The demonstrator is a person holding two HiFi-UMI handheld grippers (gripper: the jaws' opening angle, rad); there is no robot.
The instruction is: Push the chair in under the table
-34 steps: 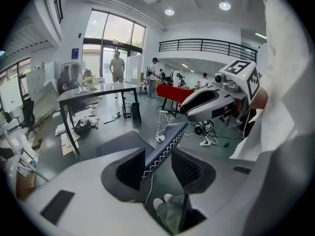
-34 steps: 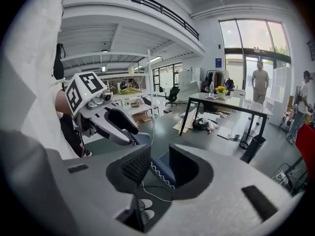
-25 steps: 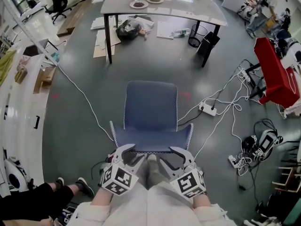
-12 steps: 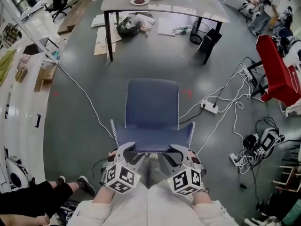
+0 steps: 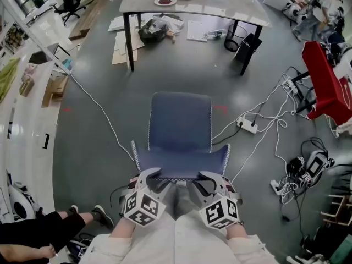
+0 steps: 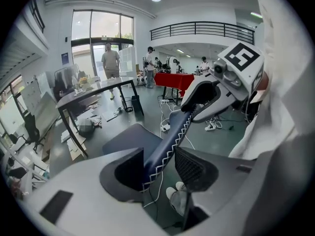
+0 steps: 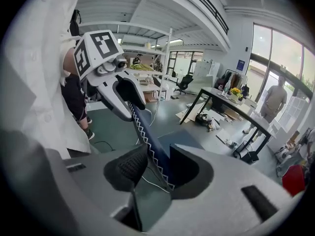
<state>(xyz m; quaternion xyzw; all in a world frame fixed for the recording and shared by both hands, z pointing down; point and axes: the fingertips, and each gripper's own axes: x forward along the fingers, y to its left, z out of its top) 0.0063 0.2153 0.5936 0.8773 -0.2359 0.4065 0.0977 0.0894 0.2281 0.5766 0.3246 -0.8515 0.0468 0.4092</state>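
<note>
A blue chair (image 5: 180, 120) stands on the grey floor, facing the white table (image 5: 220, 10) at the far end, well short of it. Its backrest (image 5: 179, 172) has white zigzag stitching along the top edge, right in front of me. My left gripper (image 5: 155, 176) straddles that edge near its left end; the backrest (image 6: 170, 132) runs between wide jaws with slack at the meshed pad. My right gripper (image 5: 201, 179) straddles the right end. Its jaws are closing, with the backrest (image 7: 147, 141) against one jaw and a thin gap at the other pad.
Under and beside the table lie papers, a black bag (image 5: 153, 33) and a wire bin (image 5: 231, 37). A power strip (image 5: 246, 126) with tangled cables lies right of the chair, and a white cable (image 5: 99, 114) runs along its left. A red cart (image 5: 324, 81) stands far right.
The right gripper's marker cube has rolled slightly. Both grippers stay at the backrest's top edge, and the chair stands where it was.
</note>
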